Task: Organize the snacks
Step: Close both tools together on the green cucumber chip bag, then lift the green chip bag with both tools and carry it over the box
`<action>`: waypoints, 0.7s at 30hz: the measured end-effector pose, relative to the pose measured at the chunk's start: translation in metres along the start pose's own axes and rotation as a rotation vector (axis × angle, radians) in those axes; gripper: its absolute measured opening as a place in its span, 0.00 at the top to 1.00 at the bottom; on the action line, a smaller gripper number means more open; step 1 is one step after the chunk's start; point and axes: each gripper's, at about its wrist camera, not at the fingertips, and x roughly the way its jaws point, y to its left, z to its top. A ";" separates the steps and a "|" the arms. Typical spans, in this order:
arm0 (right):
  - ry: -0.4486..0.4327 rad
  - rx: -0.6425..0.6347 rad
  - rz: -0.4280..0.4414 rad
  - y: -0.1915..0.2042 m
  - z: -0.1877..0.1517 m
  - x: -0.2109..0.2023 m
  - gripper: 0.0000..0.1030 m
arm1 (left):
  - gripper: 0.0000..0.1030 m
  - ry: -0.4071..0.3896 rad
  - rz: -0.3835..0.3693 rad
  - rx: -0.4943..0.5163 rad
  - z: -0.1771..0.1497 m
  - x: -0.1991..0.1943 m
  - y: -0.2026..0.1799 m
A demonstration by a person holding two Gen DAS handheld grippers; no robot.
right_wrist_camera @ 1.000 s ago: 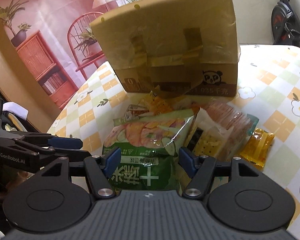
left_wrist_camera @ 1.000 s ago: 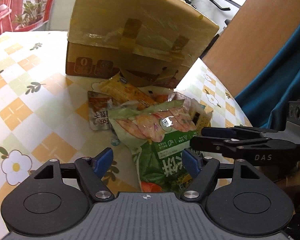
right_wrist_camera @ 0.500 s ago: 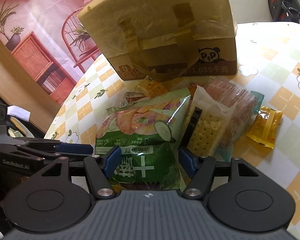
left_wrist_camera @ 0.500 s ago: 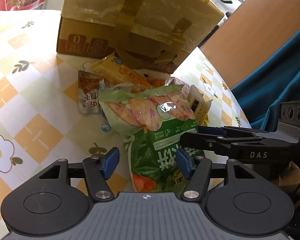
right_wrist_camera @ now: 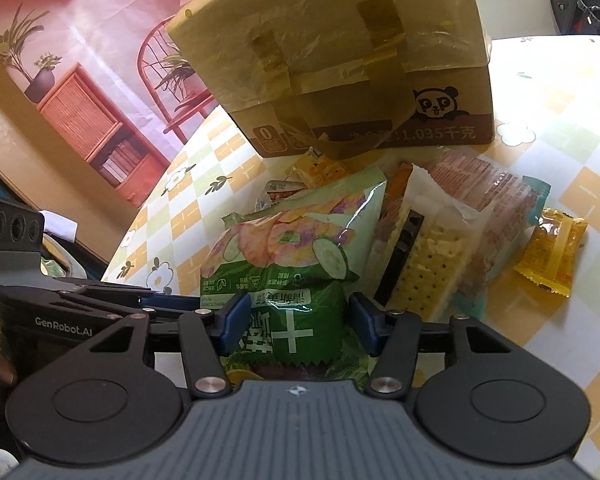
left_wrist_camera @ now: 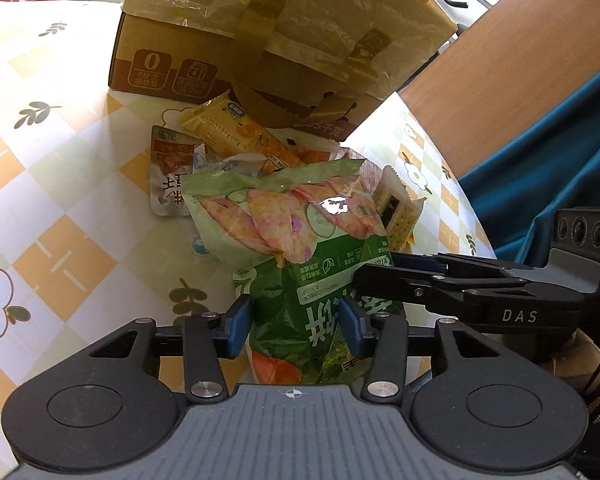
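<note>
Both tools — flanking green chip bag (left_wrist_camera: 300, 248)

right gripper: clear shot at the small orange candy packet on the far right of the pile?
Probably yes. The orange candy packet lies alone on the tablecloth, beside the pile with nothing on top. But the right gripper has its open jaws astride the green chip bag, so it must back off first.

Chip bag (left_wrist_camera: 296, 248) hides pkts behind; box (left_wrist_camera: 284, 40) top cropped.

green chip bag (left_wrist_camera: 300, 248), orange-checked floral tablecloth (left_wrist_camera: 60, 264)
</note>
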 end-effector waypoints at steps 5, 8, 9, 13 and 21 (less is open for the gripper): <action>0.005 0.003 0.015 0.002 0.002 0.001 0.49 | 0.54 -0.027 0.017 0.035 0.002 -0.007 -0.004; 0.006 -0.006 0.025 0.005 0.005 0.001 0.50 | 0.54 -0.046 0.024 0.065 0.006 -0.012 -0.007; 0.006 -0.010 0.028 0.006 0.006 0.001 0.50 | 0.55 -0.052 0.026 0.075 0.007 -0.014 -0.007; -0.023 -0.041 0.028 0.015 0.013 -0.004 0.51 | 0.55 -0.096 0.023 0.106 0.015 -0.024 -0.012; -0.148 -0.082 0.043 0.030 0.039 -0.027 0.51 | 0.54 -0.225 0.008 0.158 0.048 -0.055 -0.029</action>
